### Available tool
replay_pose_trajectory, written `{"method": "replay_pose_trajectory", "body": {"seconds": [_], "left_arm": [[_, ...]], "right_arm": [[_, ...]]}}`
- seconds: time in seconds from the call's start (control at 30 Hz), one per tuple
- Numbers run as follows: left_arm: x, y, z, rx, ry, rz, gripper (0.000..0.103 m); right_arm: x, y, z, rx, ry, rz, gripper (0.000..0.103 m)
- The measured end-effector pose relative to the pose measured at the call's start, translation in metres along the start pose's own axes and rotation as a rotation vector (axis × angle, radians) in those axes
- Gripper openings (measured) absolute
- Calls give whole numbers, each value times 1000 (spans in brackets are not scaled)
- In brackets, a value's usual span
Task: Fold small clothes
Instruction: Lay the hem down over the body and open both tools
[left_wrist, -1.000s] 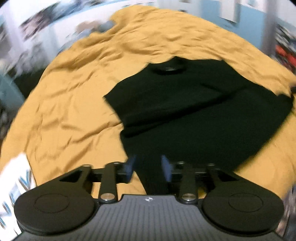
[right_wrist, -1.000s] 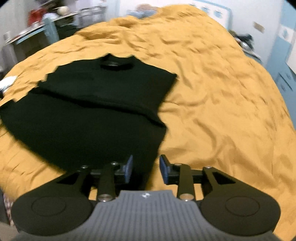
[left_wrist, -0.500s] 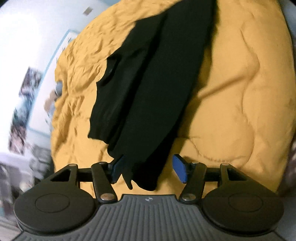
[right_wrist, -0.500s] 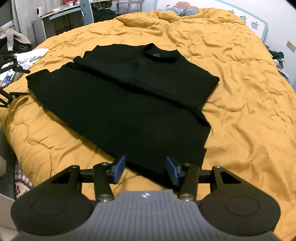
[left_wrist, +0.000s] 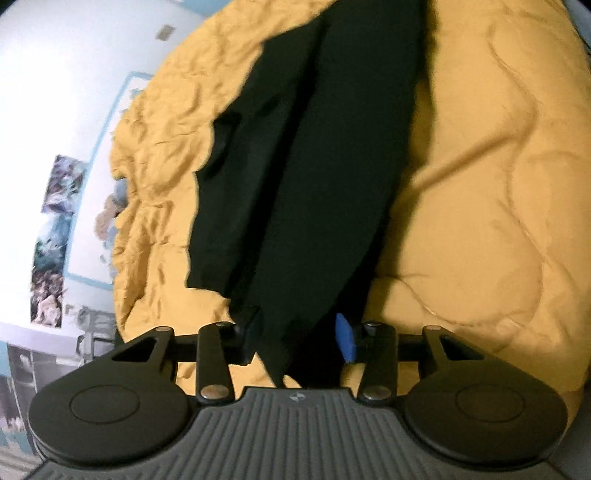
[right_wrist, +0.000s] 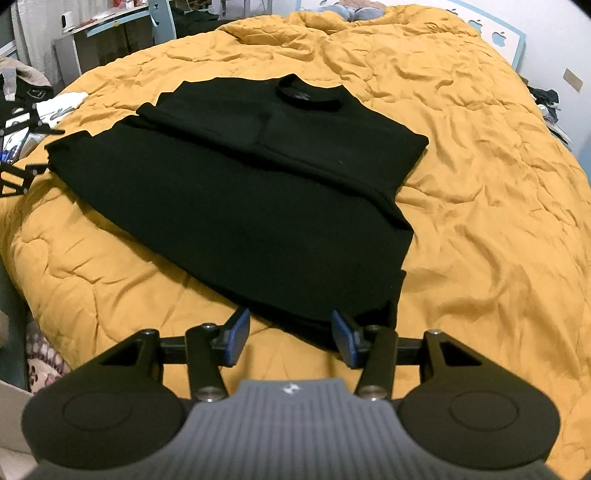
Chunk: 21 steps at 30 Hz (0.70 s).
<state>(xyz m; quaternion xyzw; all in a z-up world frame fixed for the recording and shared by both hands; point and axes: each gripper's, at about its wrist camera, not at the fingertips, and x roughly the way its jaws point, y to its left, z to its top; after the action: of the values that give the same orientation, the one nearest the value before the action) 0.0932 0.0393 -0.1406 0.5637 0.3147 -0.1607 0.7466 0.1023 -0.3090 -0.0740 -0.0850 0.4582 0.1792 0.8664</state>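
A black t-shirt (right_wrist: 258, 184) lies flat on a mustard-yellow duvet (right_wrist: 480, 184), sleeves folded in, collar (right_wrist: 308, 94) at the far end. My right gripper (right_wrist: 290, 334) is open at the near hem, close to the shirt's right corner; the hem's edge lies just between the blue pads without being pinched. In the left wrist view the shirt (left_wrist: 314, 166) runs away lengthwise. Its near corner hangs between the fingers of my left gripper (left_wrist: 295, 338), whose jaws are closing. The cloth hides the left pad, and the blue right pad (left_wrist: 345, 341) stands beside the cloth.
A desk (right_wrist: 92, 40) and a heap of clothes (right_wrist: 22, 81) stand beyond the bed's left side, with a white item (right_wrist: 62, 105) at the edge. Black linkage parts (right_wrist: 18, 177) show by the shirt's left corner. Pictures (left_wrist: 55, 184) hang on the wall.
The left view has rolled and dropped to the shirt's corner; its jaws widened, then narrowed around the cloth. The right jaws opened and now rest at the hem.
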Motion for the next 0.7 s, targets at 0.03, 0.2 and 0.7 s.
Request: {"method": "replay_pose_trajectory", "body": {"seconds": [0.03,0.2,0.7], "left_arm": [[1,-4,0,18,0,4,52],[8,-7,5,9,-8,44,25],[-25,117,19,-766,-83,-95,4]], "right_arm": [[0,1,0,-1,-1,0,46],[0,2,0,-20,-2,-7,46],[30,56,21,-337,-50,14,61]]}}
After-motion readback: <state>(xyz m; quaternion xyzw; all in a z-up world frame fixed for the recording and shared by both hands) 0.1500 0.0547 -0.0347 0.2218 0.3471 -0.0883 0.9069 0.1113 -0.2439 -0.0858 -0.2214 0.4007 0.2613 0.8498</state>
